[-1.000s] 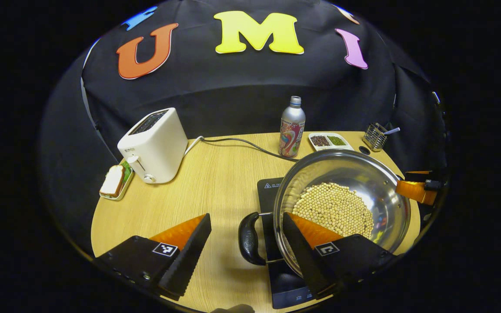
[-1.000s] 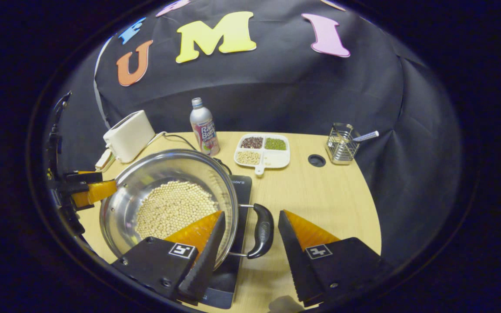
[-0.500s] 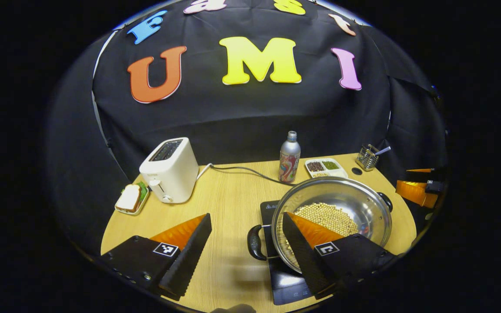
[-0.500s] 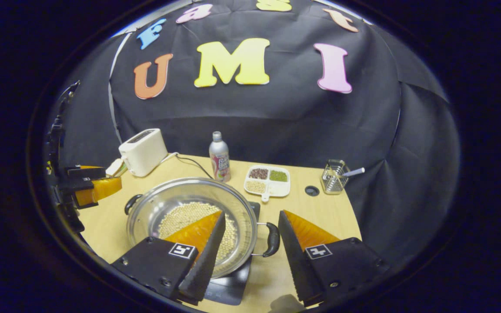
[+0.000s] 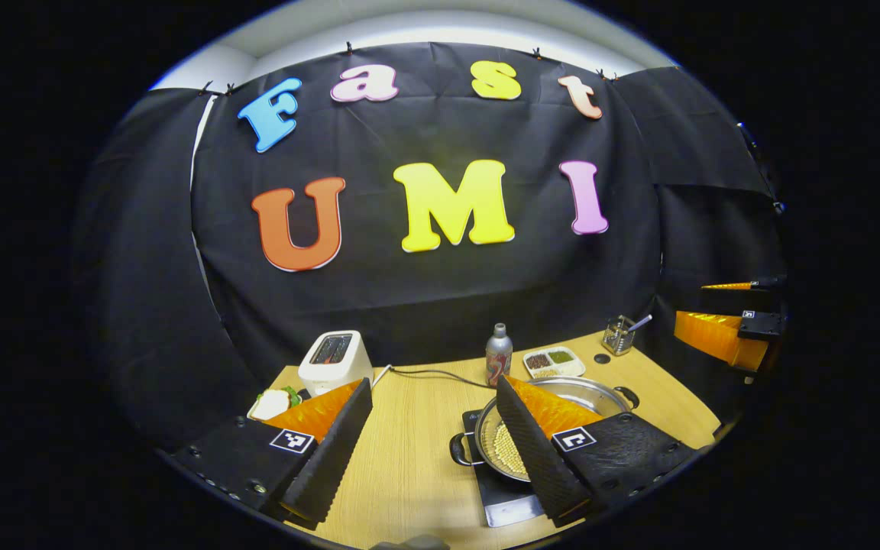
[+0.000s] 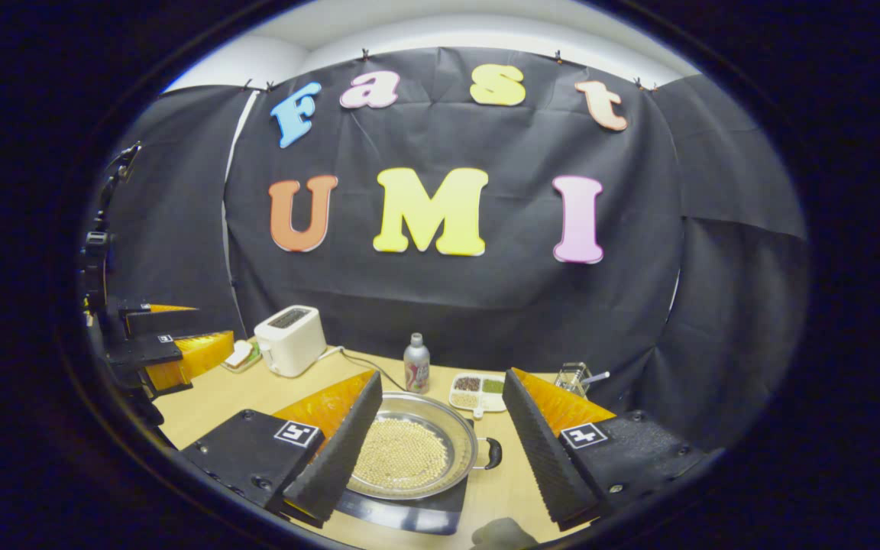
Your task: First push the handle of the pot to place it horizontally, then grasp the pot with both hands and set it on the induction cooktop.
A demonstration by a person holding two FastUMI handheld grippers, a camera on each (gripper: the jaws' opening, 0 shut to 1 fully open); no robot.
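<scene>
Right gripper view is showing the wooden tabletop (image 6: 257, 389) carrying the black induction cooktop (image 6: 409, 513), and the steel pot (image 6: 417, 454) of pale beans is sitting on it, its black handle (image 6: 492, 452) sticking out sideways. The right gripper (image 6: 440, 451) is hovering above with fingers spread wide, gripping nothing. The left gripper (image 5: 432, 439) is likewise hanging with fingers spread apart. Behind are standing a white toaster (image 6: 289, 338) and a bottle (image 6: 415, 365).
</scene>
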